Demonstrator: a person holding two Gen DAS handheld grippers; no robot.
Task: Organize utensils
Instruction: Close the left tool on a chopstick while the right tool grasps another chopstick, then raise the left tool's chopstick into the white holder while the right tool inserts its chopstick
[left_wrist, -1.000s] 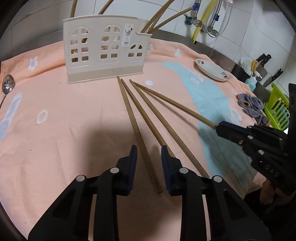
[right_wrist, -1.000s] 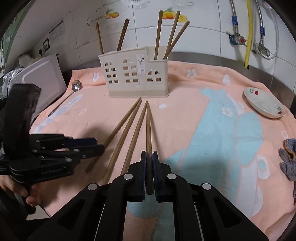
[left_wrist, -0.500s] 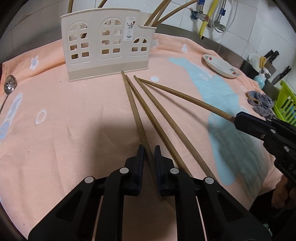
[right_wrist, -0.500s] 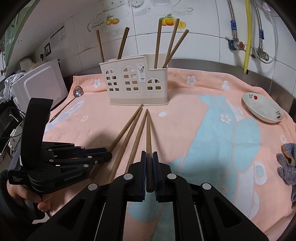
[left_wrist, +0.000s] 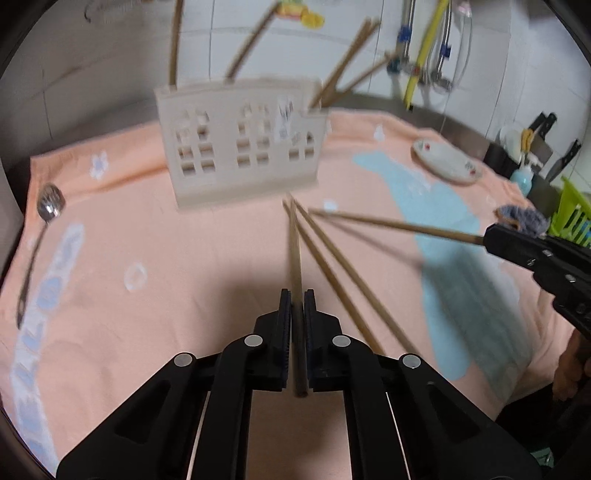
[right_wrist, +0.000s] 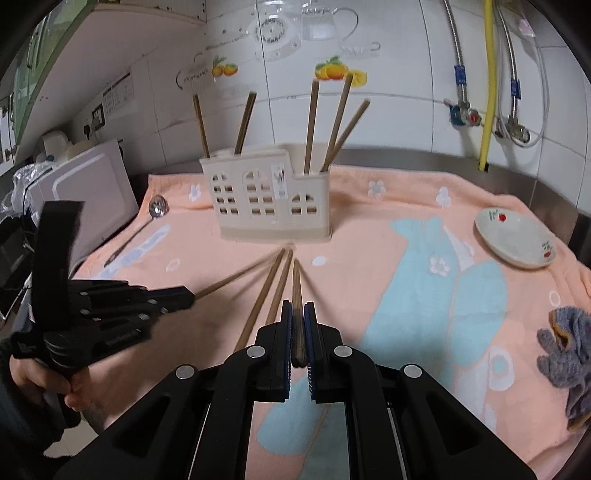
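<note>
My left gripper (left_wrist: 296, 293) has its jaws closing tight on a brown chopstick (left_wrist: 294, 243), whose far tip points at the cream utensil holder (left_wrist: 240, 147). My right gripper (right_wrist: 297, 304) is shut on another chopstick (right_wrist: 295, 280), lifted off the towel. Each gripper also shows in the other view: the right gripper (left_wrist: 487, 238) at the right edge with its chopstick (left_wrist: 399, 224), the left gripper (right_wrist: 189, 296) at the left. Two more chopsticks (right_wrist: 271, 291) lie on the towel between them. Several chopsticks (right_wrist: 312, 125) stand upright in the holder (right_wrist: 269, 199).
A peach and blue towel (right_wrist: 406, 288) covers the counter. A metal spoon (right_wrist: 157, 206) lies at the left, a small dish (right_wrist: 513, 236) at the right, a grey cloth (right_wrist: 565, 347) near the right edge. A microwave (right_wrist: 85, 184) stands left, knives and a green rack (left_wrist: 570, 218) right.
My left gripper went from open around the leftmost chopstick to shut on it and lifted it. My right gripper rose with its chopstick. Both views now look higher up the wall.
</note>
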